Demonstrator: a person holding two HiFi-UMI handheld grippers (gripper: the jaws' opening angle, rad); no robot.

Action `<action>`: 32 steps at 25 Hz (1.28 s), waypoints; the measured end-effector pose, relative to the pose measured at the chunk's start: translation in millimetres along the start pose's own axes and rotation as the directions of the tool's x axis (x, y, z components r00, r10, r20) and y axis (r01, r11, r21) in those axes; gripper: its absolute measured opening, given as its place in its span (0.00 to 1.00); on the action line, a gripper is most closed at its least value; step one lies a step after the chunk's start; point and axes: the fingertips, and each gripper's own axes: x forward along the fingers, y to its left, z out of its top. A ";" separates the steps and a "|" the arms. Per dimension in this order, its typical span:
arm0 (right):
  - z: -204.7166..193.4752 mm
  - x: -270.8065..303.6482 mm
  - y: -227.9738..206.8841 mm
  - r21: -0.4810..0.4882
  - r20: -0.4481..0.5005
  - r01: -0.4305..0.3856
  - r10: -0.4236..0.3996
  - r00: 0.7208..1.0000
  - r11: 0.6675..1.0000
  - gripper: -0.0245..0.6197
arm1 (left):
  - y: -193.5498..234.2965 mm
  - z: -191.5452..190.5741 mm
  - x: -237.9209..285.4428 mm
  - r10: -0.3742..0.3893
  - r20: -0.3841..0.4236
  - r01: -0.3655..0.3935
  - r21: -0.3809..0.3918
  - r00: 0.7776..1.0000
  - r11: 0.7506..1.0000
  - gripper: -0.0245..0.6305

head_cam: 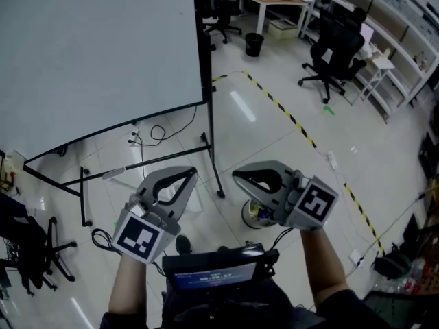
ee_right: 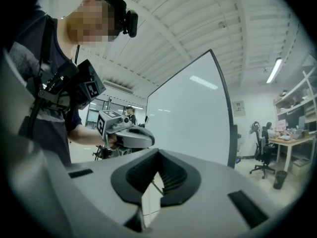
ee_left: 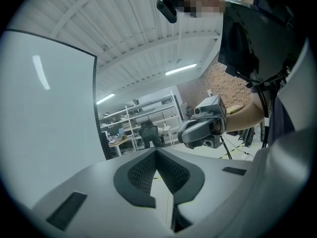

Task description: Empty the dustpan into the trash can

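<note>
Before the whiteboard [head_cam: 103, 46], left gripper [head_cam: 191, 173] and right gripper [head_cam: 237, 177] side by side, level, jaws together, empty.

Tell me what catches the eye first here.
A big whiteboard fills the upper left. Below it, the left tongs and right tongs are held side by side, both shut and empty. At right, striped tape runs diagonally.
</note>
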 end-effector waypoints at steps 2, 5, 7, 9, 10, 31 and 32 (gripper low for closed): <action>-0.7 -6.6 -1.7 0.005 0.003 0.014 -0.014 1.000 1.000 0.05 | -6.3 2.1 2.9 -0.005 -0.005 0.005 0.000 1.000 1.000 0.04; -0.8 -10.8 -3.7 0.009 0.009 0.047 -0.047 0.999 0.999 0.05 | -9.1 2.4 6.0 -0.022 -0.019 0.022 0.004 1.000 1.000 0.04; -2.0 -10.9 -4.9 0.015 0.007 0.080 -0.080 0.997 0.997 0.05 | -6.6 2.0 6.6 -0.032 -0.015 0.032 -0.006 0.999 0.999 0.04; -5.2 -10.7 -8.6 0.018 -0.002 0.118 -0.118 0.993 0.993 0.05 | -3.1 0.8 9.0 -0.045 -0.012 0.045 -0.007 0.999 0.999 0.04; -7.2 -11.7 -11.2 0.020 -0.006 0.139 -0.139 0.990 0.990 0.05 | -2.4 0.0 11.8 -0.056 -0.013 0.056 -0.001 0.998 0.998 0.04; 2.4 -43.7 0.7 -0.046 -0.074 0.430 -0.432 0.899 0.902 0.05 | -12.7 12.8 22.1 -0.273 0.066 0.272 0.021 0.960 0.962 0.04; 3.3 -42.9 1.4 -0.052 -0.075 0.429 -0.432 0.899 0.902 0.05 | -12.2 12.4 20.8 -0.272 0.065 0.271 0.025 0.960 0.962 0.04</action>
